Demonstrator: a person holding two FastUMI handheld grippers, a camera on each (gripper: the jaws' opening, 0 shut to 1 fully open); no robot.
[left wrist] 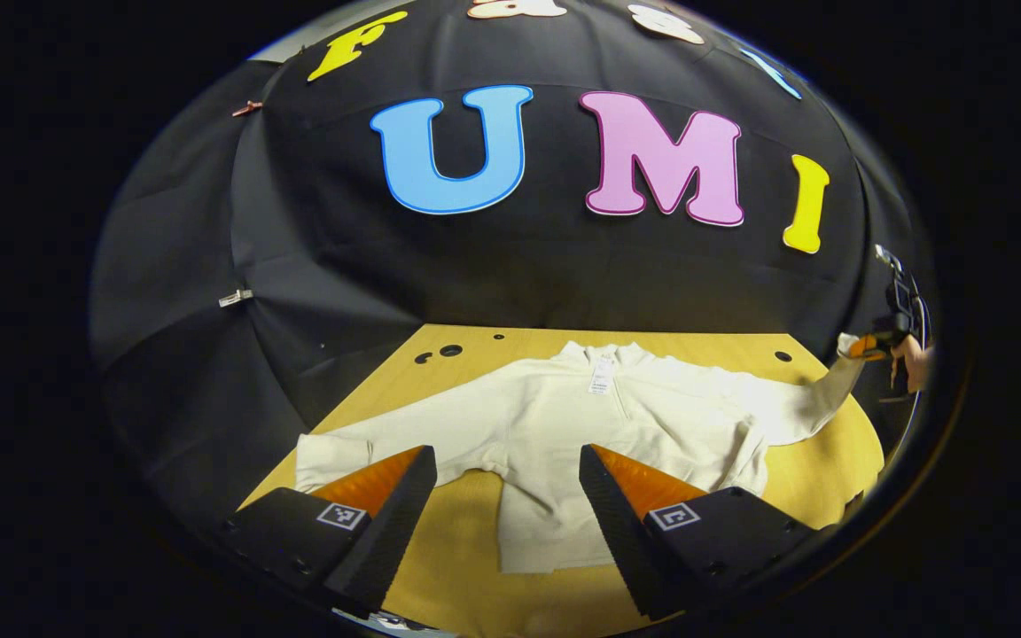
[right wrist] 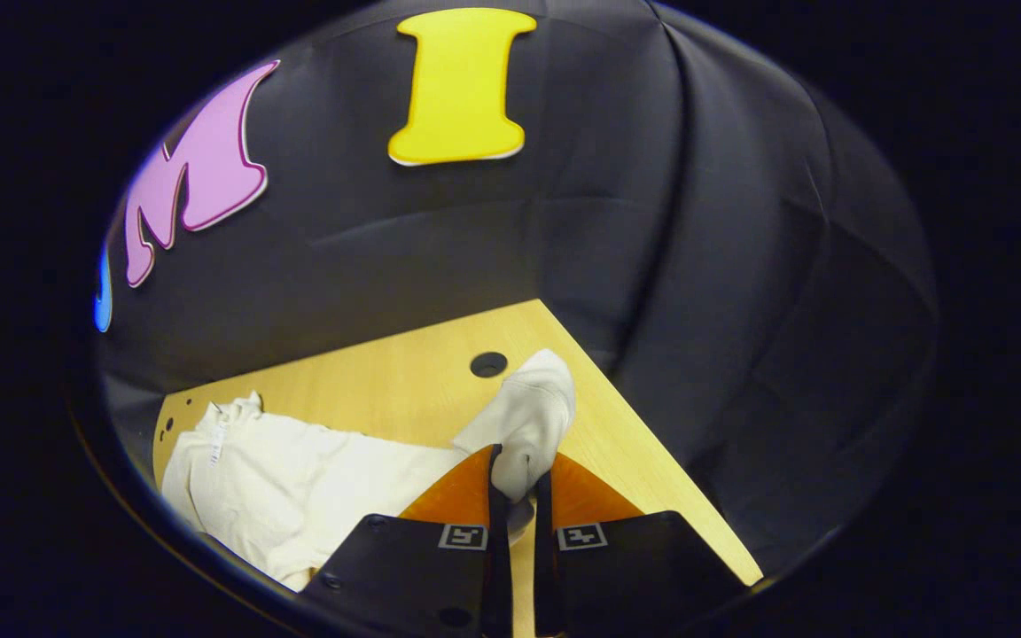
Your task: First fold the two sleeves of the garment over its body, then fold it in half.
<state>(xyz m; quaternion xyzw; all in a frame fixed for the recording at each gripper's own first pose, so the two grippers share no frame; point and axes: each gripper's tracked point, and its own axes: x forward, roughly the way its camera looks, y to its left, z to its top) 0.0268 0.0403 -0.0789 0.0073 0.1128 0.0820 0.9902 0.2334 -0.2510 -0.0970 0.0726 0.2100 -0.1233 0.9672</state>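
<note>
Garment: we see a cream, long-sleeved knit top (left wrist: pixel 564 425) lying flat on the pale wooden tabletop (left wrist: pixel 466 567), its collar and neck tag toward the black cloth wall and its hem toward us. We judge it is spread flat so that both sleeves can be reached from the sides.

Right sleeve: the cuff end (right wrist: pixel 533 403) is raised off the table, with the rest of the sleeve trailing back to the body. We take the lift as a way to carry the sleeve over the body without dragging it across the wood.

Right gripper (right wrist: pixel 519 483): pressed together on the cuff, the fabric caught between both fingers. From the left gripper view we see it far off at the table's right edge (left wrist: pixel 869 346), with a hand (left wrist: pixel 911 361) behind it.

Left sleeve (left wrist: pixel 360 443): stretched out flat on the table toward the left, not yet folded.

Left gripper (left wrist: pixel 506 505): spread wide, gripping nothing, hovering above the near side of the top between the left sleeve and the hem. We think it waits there to take that sleeve in turn.

Stage: we judge the first sleeve fold is only beginning; neither sleeve lies over the body, and the halving fold is not yet started.

Risk: a grip at the cuff tip alone may let the sleeve twist as it travels.
</note>
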